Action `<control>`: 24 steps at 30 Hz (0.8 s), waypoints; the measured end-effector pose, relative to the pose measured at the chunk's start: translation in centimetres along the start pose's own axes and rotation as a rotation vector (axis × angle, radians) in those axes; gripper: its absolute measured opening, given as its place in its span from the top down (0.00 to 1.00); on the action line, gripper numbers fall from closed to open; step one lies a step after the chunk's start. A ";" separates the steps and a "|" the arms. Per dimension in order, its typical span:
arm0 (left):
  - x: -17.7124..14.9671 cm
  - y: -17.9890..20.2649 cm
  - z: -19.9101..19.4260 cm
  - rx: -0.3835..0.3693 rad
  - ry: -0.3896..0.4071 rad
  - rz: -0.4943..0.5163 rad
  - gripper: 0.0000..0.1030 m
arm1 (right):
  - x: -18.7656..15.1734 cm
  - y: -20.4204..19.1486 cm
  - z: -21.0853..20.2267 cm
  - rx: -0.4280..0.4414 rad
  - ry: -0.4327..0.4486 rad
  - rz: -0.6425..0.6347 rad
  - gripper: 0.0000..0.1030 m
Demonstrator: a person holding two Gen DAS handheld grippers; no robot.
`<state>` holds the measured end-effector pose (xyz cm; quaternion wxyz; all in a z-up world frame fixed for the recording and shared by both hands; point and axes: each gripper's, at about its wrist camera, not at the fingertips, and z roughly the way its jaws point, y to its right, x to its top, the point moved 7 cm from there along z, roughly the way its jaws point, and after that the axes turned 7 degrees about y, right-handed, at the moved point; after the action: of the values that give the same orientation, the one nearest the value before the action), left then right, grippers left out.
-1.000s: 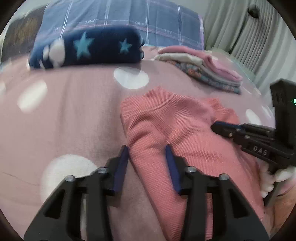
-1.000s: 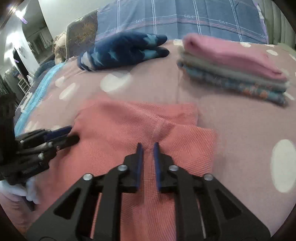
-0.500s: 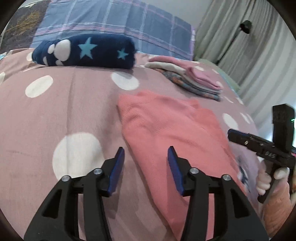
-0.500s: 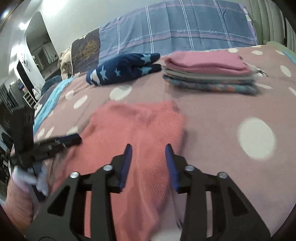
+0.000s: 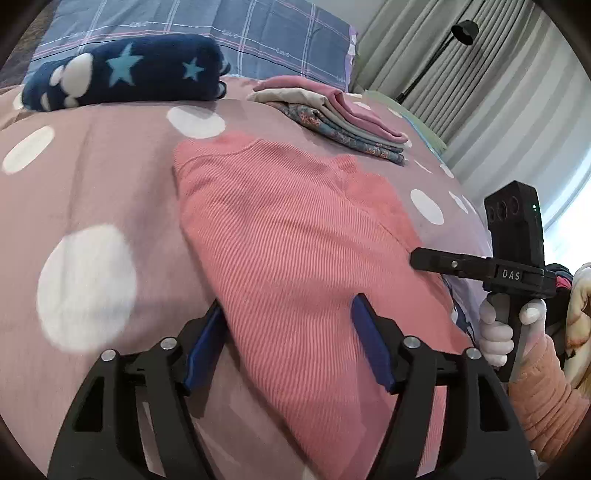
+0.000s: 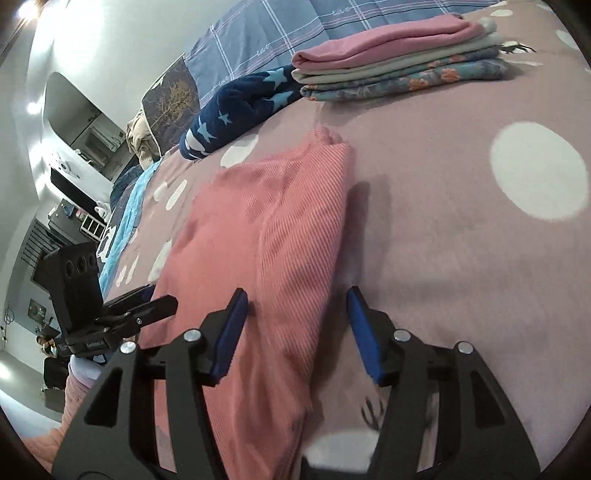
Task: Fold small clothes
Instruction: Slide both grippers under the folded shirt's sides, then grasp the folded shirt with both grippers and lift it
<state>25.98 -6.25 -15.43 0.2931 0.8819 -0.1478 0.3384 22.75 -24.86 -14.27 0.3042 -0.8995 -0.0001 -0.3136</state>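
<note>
A coral-pink ribbed garment [image 5: 295, 236] lies folded lengthwise on the pink polka-dot bedspread [image 5: 92, 177]; it also shows in the right wrist view [image 6: 266, 240]. My left gripper [image 5: 288, 325] is open, its jaws straddling the garment's near left edge, holding nothing. My right gripper [image 6: 295, 317] is open, its jaws straddling the garment's near right edge, holding nothing. The right gripper shows at the garment's right side in the left wrist view [image 5: 461, 264]. The left gripper shows at the garment's left side in the right wrist view [image 6: 147, 306].
A stack of folded clothes [image 5: 340, 118], pink on top, sits beyond the garment, also in the right wrist view [image 6: 399, 66]. A navy star-patterned blanket roll [image 5: 125, 77] and a blue plaid pillow [image 5: 258, 33] lie at the back. Curtains [image 5: 480, 92] hang at right.
The right gripper went from shut to open. Both grippers pulled back from the garment, then came forward again and now straddle its near edges, opened wider.
</note>
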 end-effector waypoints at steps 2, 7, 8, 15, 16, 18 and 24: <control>0.7 0.0 1.0 -0.021 -0.020 0.008 0.29 | 0.5 -0.3 0.7 0.003 -0.003 -0.020 0.45; 2.0 -0.4 2.4 -0.072 -0.033 0.008 0.29 | 1.9 -0.5 2.5 0.035 -0.015 -0.042 0.45; 2.1 -0.5 2.5 -0.076 -0.029 0.007 0.29 | 2.0 -0.5 2.6 0.038 -0.013 -0.043 0.45; 2.1 -0.3 2.8 -0.035 -0.009 0.040 0.35 | 1.9 -0.7 2.6 0.035 0.018 -0.071 0.46; 2.0 -0.2 2.8 -0.028 -0.008 0.047 0.36 | 2.0 -0.6 2.6 0.038 0.019 -0.069 0.46; 2.1 -0.2 2.8 -0.022 -0.008 0.055 0.36 | 2.0 -0.6 2.6 0.038 0.021 -0.070 0.47; 2.1 -0.3 2.7 -0.025 -0.004 0.054 0.36 | 1.9 -0.8 2.4 0.013 0.026 -0.072 0.49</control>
<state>29.00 -7.74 -15.75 0.2946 0.8745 -0.1761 0.3426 25.43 -23.28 -14.25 0.2985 -0.8928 -0.0306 -0.3359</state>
